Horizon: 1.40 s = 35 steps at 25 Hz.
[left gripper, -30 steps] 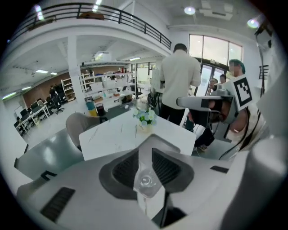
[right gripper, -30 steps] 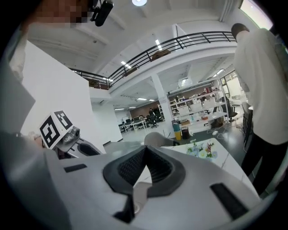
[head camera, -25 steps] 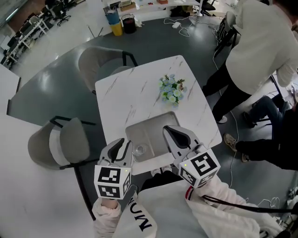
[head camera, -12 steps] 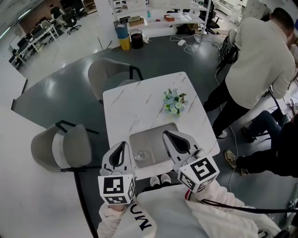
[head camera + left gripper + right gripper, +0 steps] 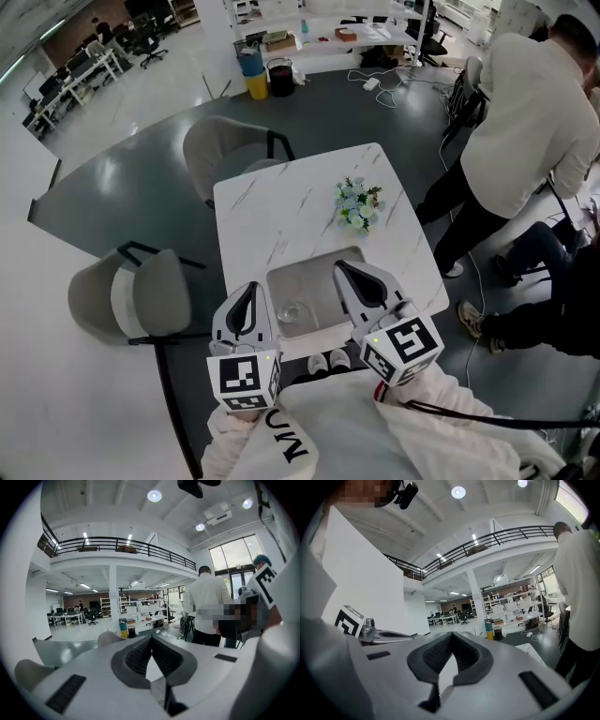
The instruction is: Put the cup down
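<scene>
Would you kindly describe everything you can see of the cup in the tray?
The cup is small and looks like clear glass, with a round rim. It seems to stand upright in the near left part of the grey tray, which lies on the white marble table. Nothing grips it: the left gripper is to its left, fingers together. Any contents are too small to tell.

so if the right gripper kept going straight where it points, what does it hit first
Probably nothing near: the right gripper points roughly level over the table, left of the flowers, and its own view shows open floor beyond its tips. Depth is unclear.
</scene>
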Each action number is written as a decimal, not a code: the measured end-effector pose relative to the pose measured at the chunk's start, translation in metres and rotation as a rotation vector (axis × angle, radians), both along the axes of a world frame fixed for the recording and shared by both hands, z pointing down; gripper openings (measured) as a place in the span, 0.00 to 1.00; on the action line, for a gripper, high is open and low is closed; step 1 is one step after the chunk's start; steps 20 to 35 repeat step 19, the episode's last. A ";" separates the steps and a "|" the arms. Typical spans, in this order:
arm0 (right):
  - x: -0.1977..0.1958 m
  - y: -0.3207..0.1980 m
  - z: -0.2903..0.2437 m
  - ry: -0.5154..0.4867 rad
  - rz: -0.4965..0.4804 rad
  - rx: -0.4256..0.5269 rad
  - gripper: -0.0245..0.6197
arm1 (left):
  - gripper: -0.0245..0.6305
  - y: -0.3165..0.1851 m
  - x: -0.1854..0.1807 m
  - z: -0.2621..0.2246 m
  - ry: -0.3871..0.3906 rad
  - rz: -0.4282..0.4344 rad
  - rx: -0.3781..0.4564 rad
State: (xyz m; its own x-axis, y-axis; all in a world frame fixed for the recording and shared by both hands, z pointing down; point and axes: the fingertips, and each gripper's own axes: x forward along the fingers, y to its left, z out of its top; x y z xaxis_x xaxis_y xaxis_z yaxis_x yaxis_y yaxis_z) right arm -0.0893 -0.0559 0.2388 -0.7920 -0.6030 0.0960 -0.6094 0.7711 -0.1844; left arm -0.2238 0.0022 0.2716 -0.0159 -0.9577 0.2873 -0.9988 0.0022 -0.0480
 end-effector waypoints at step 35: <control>-0.006 -0.002 0.003 0.003 0.003 -0.019 0.04 | 0.05 -0.001 -0.004 0.002 0.024 0.021 -0.014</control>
